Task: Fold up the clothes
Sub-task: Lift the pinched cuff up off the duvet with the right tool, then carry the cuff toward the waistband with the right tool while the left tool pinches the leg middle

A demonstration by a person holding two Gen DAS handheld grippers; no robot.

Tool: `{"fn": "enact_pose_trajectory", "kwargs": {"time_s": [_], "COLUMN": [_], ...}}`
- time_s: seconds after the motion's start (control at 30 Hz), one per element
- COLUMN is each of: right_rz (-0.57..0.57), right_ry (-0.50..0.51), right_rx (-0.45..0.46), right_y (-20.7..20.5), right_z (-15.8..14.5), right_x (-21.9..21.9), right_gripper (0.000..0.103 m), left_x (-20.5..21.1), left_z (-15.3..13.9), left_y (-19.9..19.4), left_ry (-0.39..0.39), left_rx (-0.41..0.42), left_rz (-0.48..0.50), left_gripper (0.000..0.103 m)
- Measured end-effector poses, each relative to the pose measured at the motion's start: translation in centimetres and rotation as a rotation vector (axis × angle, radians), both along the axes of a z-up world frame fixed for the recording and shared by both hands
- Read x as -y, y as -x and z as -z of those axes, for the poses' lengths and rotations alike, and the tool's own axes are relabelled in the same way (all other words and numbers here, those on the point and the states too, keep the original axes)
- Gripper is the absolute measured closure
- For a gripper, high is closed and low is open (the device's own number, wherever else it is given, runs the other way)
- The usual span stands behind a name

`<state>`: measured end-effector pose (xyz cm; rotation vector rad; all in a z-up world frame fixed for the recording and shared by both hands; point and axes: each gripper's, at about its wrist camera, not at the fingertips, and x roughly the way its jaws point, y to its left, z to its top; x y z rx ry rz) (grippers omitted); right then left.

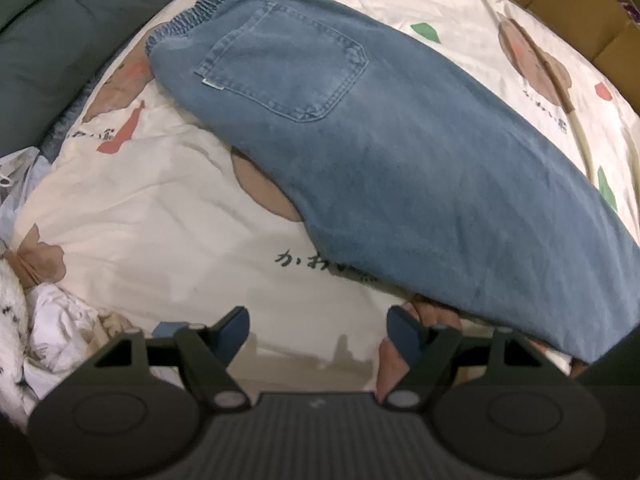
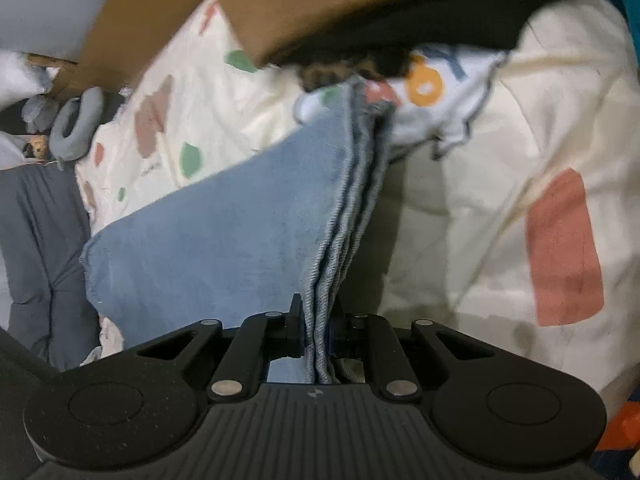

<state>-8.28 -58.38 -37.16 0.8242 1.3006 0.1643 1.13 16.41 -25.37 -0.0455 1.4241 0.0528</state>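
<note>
On a printed cotton quilt [image 1: 160,208], right claw [image 2: 316,332] pinches layered denim jeans [image 1: 400,152]; left claw [image 1: 318,334] gapes wide.

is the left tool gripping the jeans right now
No, the left tool is open over the printed bedsheet, holding nothing, with the jeans lying beside it.

Jeans [image 1: 400,152] lie on the quilt [image 1: 160,220], a cardboard box [image 1: 540,0] behind them

Folded jeans [image 1: 360,140] on printed quilt [image 1: 160,220], left tool [image 1: 318,330] open, empty
</note>
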Motion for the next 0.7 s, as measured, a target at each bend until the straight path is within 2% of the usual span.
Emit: {"fn": "enact_pose_trajectory", "kwargs": {"time_s": [0.23,0.43,0.7], "right_rz": [-0.015,-0.049,-0.107], "right_ry": [0.039,0.023,0.009], "right_rx": [0.029,0.127,0.204], "right_y": [-0.6,-1.1,-2.4], "right_z": [-5.1,-10.6,-15.7], "right_x": [-0.7,-1.1,-1.7], "right_gripper": [0.096,0.096,0.096], "left_x": [-0.6,-1.0,-0.6], "left_z": [-0.3,-0.4,-0.4], "left_y": [0.3,0.1,-0.6], "left_ry": [-0.004,-0.002,0.009], "left_rx": [0.011,0.020,0.033], "left_rz": [-0.016,-0.028,-0.014], "left_gripper": [0.025,0.025,0.025]}}
